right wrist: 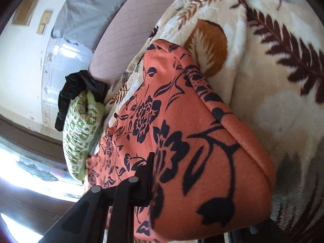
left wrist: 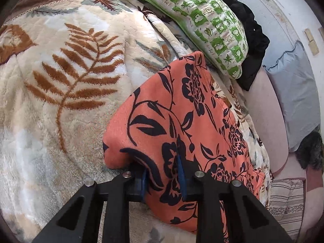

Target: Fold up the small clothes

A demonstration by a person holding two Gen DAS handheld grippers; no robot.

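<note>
Two hand-held grippers pinch fleecy coral floral garment (left wrist: 172, 121) | plush fern-print blanket (left wrist: 60, 70)

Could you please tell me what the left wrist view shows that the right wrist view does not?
Only the left wrist view shows both blue pads of the left gripper pinching the orange floral garment, plus a striped cushion. Only the right wrist view shows the right gripper, one finger hidden by cloth, and a bright window. Both show the garment, fern blanket, green pillow and black cloth.
</note>
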